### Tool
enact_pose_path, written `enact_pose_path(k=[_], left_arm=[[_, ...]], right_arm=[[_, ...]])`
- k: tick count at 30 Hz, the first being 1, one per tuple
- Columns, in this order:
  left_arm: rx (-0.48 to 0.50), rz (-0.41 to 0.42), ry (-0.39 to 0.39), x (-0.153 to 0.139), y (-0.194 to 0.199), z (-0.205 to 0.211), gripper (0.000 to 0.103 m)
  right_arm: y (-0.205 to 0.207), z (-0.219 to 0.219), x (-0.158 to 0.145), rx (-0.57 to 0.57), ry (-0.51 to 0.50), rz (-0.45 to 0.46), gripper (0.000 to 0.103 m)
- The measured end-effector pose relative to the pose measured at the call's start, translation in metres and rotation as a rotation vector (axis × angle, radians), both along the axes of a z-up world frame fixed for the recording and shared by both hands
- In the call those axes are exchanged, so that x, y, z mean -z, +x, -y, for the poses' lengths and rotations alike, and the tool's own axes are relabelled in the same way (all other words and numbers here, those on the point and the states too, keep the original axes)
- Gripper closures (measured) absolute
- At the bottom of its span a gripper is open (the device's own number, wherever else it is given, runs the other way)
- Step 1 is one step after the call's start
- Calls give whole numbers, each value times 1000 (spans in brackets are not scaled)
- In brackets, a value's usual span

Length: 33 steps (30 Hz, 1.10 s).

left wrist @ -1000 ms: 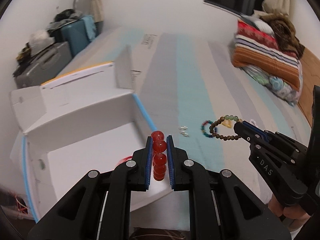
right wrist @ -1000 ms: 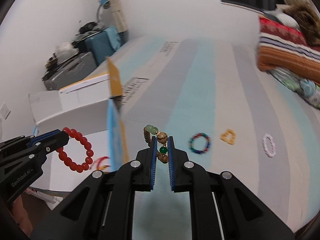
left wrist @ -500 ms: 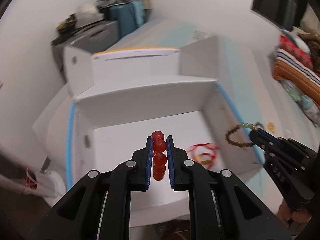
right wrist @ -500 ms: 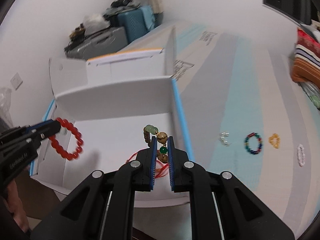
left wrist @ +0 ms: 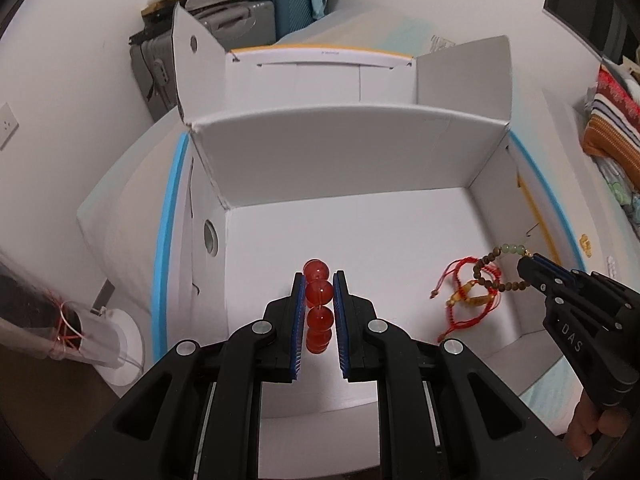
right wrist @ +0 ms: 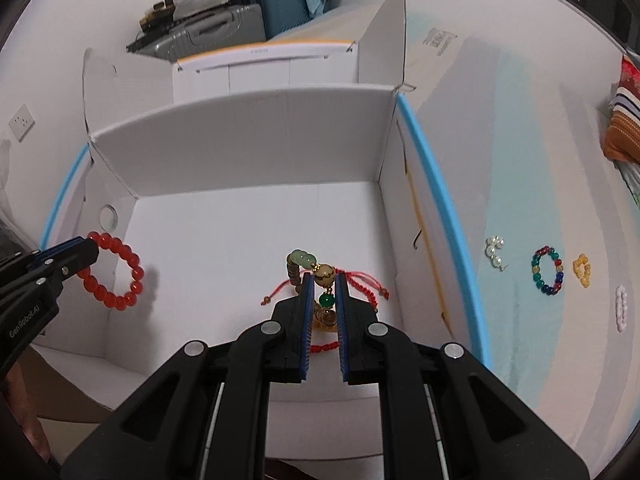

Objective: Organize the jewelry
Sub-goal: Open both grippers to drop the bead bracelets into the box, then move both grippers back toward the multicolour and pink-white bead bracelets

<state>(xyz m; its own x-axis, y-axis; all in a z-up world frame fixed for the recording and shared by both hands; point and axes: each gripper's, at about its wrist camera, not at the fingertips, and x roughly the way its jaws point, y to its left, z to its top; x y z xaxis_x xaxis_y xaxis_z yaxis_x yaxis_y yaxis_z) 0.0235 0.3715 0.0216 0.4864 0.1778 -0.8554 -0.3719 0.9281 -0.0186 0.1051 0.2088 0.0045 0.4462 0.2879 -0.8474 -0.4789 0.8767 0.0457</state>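
Observation:
My left gripper is shut on a red bead bracelet and holds it above the floor of an open white cardboard box. The bracelet also shows as a hanging ring in the right wrist view. My right gripper is shut on a brown bead bracelet with green beads, also over the box, to the right of the left one. A red cord bracelet lies on the box floor under it.
On the striped cover right of the box lie pearl earrings, a multicolour bead bracelet, a yellow piece and a white piece. Suitcases stand behind the box. Folded blankets lie at far right.
Both grippers have swung left from the striped cover to above the box, each still holding its bracelet. The box floor now fills both views.

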Motion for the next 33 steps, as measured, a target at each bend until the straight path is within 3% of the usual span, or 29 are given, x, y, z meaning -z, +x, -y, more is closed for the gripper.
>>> enact_pose_path(k=[12,14,18,19,23,25,29,33], left_arm=[[-19,-33,19,17,4,-4,87],[-28,-33,31,14,4,-4,85],[-37,-19,42,8,3,-2,65],[-35,-13,46,5,2,0,62],[-36,23,65,-5,-1,7,33],[-30,45,73,-12,-2,14,31],[-4,72,87,-23,3,31,16],[36,97,106,-32,11,57,10]], right_arm=[[1,-1,13,7,-19,-41,91],[-1,-1,9,1,-8,-28,84],[-5,4,-3,-3,21,-7,66],[-6,7,-7,2,30,0,58],[-5,24,-22,45,60,36,38],[-7,34,-28,64,66,54,32],[-6,55,-36,91,79,79,18],[-7,83,-45,129,78,106,15]])
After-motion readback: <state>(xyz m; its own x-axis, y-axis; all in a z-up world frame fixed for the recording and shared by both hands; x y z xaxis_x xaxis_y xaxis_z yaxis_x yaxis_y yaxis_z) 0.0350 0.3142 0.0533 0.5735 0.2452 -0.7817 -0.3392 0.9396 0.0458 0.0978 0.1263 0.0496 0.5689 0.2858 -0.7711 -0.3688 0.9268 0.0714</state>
